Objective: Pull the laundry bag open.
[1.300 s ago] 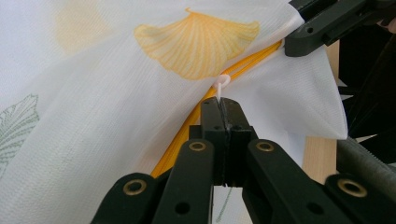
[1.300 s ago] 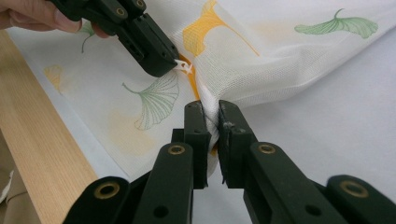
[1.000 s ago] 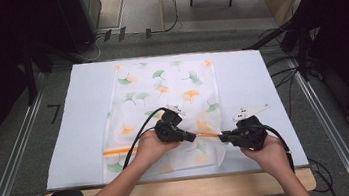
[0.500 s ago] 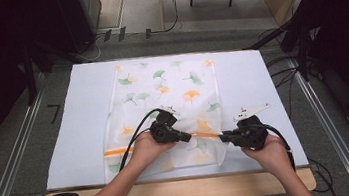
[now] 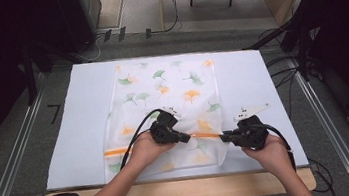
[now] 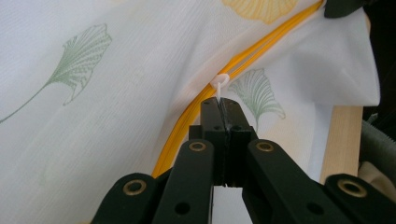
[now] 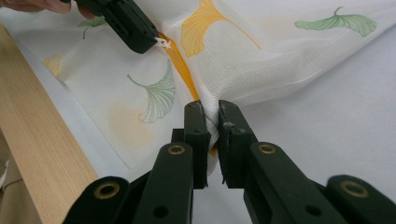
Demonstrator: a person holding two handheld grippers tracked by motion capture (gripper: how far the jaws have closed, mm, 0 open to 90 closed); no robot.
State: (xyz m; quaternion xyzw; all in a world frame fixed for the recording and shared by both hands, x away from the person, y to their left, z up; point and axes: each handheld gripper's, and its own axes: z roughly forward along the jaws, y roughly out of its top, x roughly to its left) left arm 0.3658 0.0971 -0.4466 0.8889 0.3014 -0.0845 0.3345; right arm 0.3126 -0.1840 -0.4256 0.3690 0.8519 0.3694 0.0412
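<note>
Two jaws grip: left gripper (image 6: 219, 105) pinches zipper pull (image 6: 219, 84), right gripper (image 7: 211, 114) clamps mesh bag (image 7: 261, 60).

A wooden tabletop (image 5: 184, 191) carries a white sheet (image 5: 84, 114); on it, under both jaws, lies a leaf-printed mesh bag (image 5: 172, 93).

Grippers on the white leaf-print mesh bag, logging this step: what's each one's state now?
Left gripper: shut on the white zipper pull.
Right gripper: shut on the white leaf-print mesh bag, at its edge.
</note>
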